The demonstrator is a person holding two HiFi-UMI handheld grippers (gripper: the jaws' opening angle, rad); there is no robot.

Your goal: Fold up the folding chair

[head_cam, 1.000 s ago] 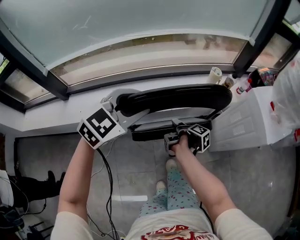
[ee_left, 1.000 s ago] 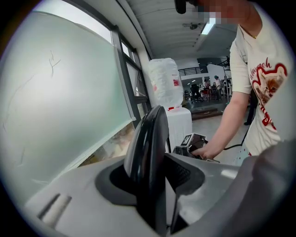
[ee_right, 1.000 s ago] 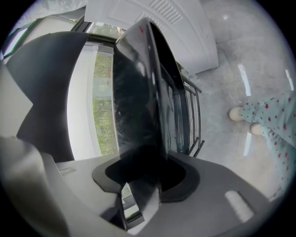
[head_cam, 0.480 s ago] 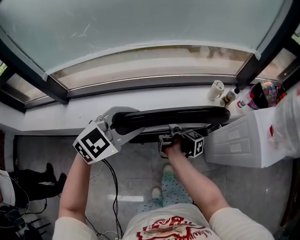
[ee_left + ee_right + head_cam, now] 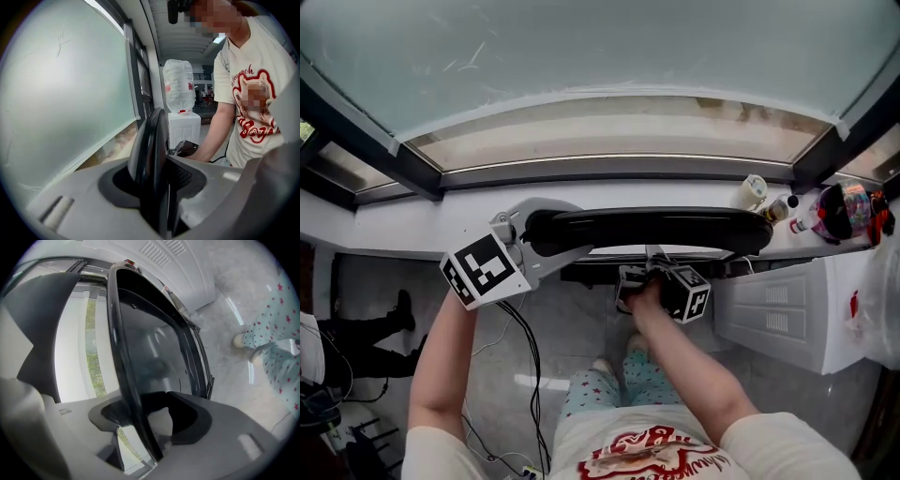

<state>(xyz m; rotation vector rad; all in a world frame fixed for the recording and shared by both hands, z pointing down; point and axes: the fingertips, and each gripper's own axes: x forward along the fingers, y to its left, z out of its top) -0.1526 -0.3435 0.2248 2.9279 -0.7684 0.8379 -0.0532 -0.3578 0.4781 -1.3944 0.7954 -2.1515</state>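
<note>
The chair (image 5: 675,229) stands at the window sill (image 5: 403,232). Its seat (image 5: 154,352) now lies nearly flat against the backrest (image 5: 149,150), closer than a second ago. The left gripper (image 5: 536,242) clamps the backrest's end. The right gripper (image 5: 651,272) has just been opening its jaws, with the seat's rim loose between them. The fold looks almost done.

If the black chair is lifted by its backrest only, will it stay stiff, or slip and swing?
The chair looks like hard, glossy plastic: probably stiff, but slippery for the left gripper clamped on its thin rim. The seat hangs below the backrest, so it may swing open.
</note>
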